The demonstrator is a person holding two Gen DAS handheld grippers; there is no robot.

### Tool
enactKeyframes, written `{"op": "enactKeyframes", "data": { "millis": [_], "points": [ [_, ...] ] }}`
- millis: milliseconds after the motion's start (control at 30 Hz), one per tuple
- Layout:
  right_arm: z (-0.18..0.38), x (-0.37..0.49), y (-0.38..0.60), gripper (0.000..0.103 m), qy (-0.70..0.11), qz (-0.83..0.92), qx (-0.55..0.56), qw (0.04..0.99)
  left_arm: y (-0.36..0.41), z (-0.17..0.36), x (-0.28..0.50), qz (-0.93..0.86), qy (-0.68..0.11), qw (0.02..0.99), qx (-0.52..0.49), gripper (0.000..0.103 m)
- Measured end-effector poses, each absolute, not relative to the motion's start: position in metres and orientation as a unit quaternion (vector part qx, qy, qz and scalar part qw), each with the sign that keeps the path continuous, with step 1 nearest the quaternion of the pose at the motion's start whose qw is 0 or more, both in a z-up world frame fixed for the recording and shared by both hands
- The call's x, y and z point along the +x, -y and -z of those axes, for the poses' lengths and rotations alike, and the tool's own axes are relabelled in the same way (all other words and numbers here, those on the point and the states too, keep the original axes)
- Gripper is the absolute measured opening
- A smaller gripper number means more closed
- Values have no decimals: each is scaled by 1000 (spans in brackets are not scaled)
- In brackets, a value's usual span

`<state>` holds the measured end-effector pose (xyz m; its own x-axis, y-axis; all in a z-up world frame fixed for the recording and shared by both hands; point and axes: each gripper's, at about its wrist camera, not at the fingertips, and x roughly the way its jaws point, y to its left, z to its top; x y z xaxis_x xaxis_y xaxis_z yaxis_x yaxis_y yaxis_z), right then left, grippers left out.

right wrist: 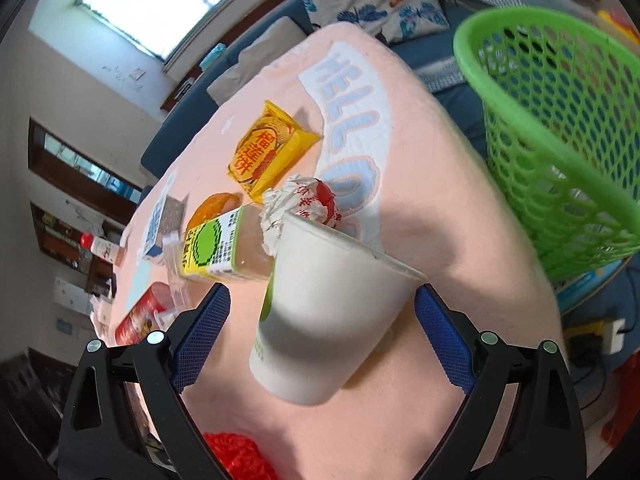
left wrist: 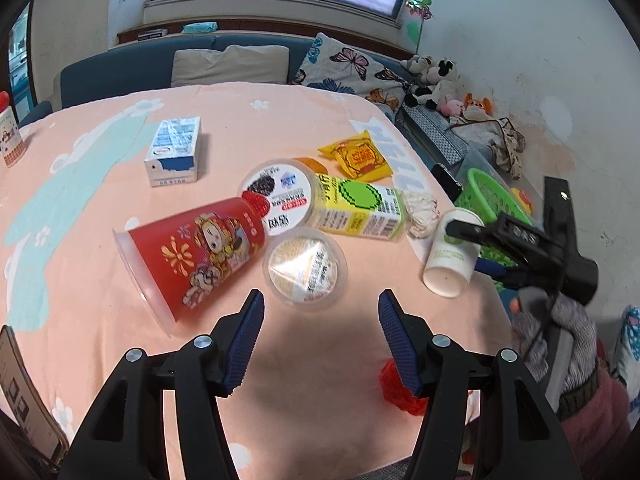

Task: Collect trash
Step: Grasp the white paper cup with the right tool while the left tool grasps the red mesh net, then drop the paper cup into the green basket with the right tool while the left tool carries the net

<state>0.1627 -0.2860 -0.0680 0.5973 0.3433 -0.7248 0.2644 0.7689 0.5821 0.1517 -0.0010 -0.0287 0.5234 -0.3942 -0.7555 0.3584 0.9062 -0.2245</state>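
- Right gripper (right wrist: 322,332) spread wide, blue fingers (right wrist: 200,336) flanking the white paper cup (right wrist: 320,316) without touching its wall; nothing held.
- Cup seen tipped between those fingers, rim away from the camera, near the right edge of the desk (right wrist: 432,168); whether it rested on the cloth could not be told.
- Judged light, thin-walled and easy to crush: best taken across the mid-body with gentle pressure, not at the rim.
- Left gripper (left wrist: 320,336) also spread wide and empty, fingers (left wrist: 244,340) poised above bare pink cloth near the front edge of the desk.
- Just beyond the left fingers, a clear round lidded tub (left wrist: 305,268); left of it a red printed cup (left wrist: 192,260) on its side. Both judged light and slick plastic, the red one prone to rolling.
- Farther out toward the middle: a yellow-green carton (left wrist: 356,208), a crumpled wrapper (right wrist: 300,200), a yellow snack packet (left wrist: 356,156), a blue-white milk box (left wrist: 174,152).
- Green mesh basket (right wrist: 560,132) off the right edge of the desk, near the white cup: the likely drop point.
- Red crumpled scrap (left wrist: 396,392) near the front edge, partly hidden behind the left gripper's right finger.
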Motion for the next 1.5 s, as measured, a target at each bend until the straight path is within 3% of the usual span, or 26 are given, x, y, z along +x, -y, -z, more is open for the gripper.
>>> {"op": "enactKeyframes", "data": {
  "millis": [133,267,433,567,1100,1367,1500],
  "points": [
    [72,167,286,87,-454,-27,348,820,7,36,146,234,-444,865,-12,58],
    [76,170,285,71,-463,-46,356,810,16,42,140,255,-453,854,-4,58],
    [66,163,280,71,-453,-60,335,824,32,57,128,288,-472,834,6,58],
    [53,156,275,70,-440,-67,305,842,42,68,122,298,-483,823,8,65],
    [21,126,290,70,-393,-72,254,881,83,83,117,352,-502,790,-10,65],
    [11,112,307,70,-380,-65,249,888,104,89,122,355,-508,785,-14,64],
    [4,105,316,70,-372,-63,245,893,113,92,122,352,-514,782,-5,57]
  ]
}}
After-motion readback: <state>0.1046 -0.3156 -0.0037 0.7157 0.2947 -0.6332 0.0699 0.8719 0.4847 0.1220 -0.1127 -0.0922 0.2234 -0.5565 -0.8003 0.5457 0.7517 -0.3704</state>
